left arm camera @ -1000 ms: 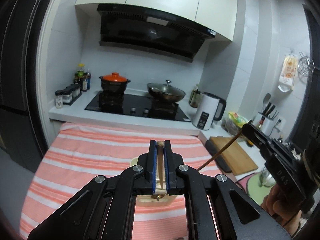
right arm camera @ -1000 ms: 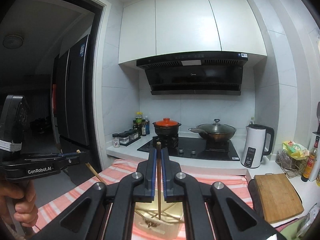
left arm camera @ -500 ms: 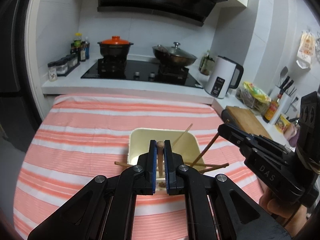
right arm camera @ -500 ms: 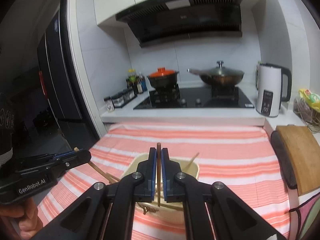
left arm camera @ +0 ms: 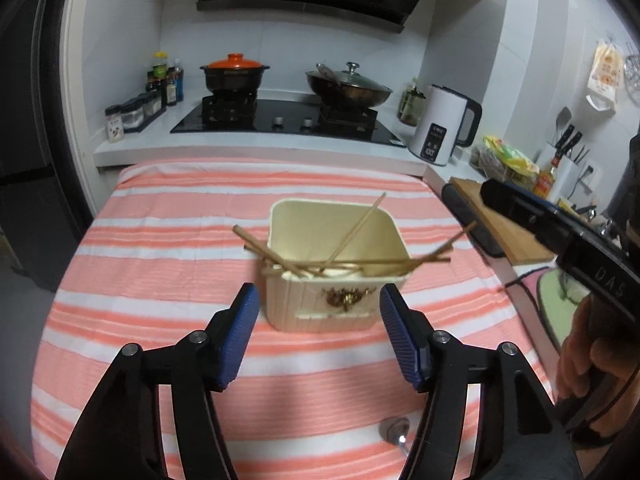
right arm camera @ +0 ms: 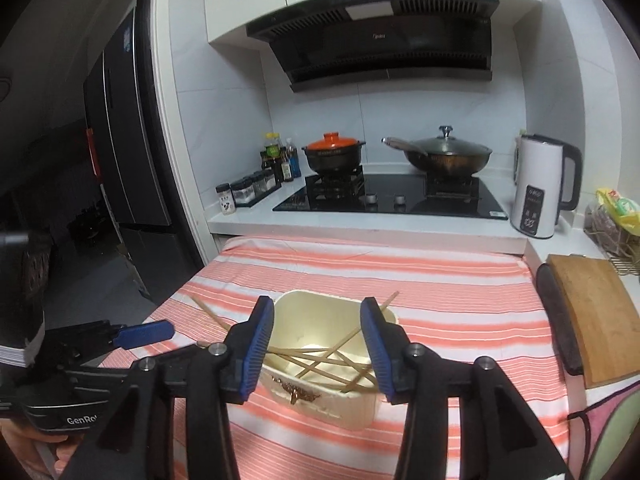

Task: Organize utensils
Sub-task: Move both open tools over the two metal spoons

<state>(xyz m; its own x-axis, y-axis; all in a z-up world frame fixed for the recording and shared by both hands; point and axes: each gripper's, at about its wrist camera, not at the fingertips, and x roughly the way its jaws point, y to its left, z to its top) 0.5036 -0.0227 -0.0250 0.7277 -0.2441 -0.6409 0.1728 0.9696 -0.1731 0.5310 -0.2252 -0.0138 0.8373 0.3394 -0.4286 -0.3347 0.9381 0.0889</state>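
Note:
A cream box (left arm camera: pixel 332 304) stands mid-table on the striped cloth, and several wooden chopsticks (left arm camera: pixel 360 229) lie crossed inside it and over its rim. My left gripper (left arm camera: pixel 320 294) hovers just in front of the box. Its jaws are opening, with nothing between the blue pads (left arm camera: pixel 240 328). In the right wrist view my right gripper (right arm camera: pixel 317 308) hangs over the same box (right arm camera: pixel 344 412). Its jaws are opening too, and the chopsticks (right arm camera: pixel 320 360) lie loose below them. The right gripper's body (left arm camera: pixel 528 212) shows at the right edge, and a left pad (right arm camera: pixel 144 334) at the lower left.
A metal spoon (left arm camera: pixel 394 428) lies on the cloth by my left gripper. Behind the table are a hob with an orange-lidded pot (left arm camera: pixel 234 76), a wok (left arm camera: pixel 348 88) and a white kettle (left arm camera: pixel 440 128). A wooden cutting board (right arm camera: pixel 596 312) sits at the right.
Both grippers came down toward the box, each shut on a chopstick. Now both stand open, and those chopsticks lie in and across the box.

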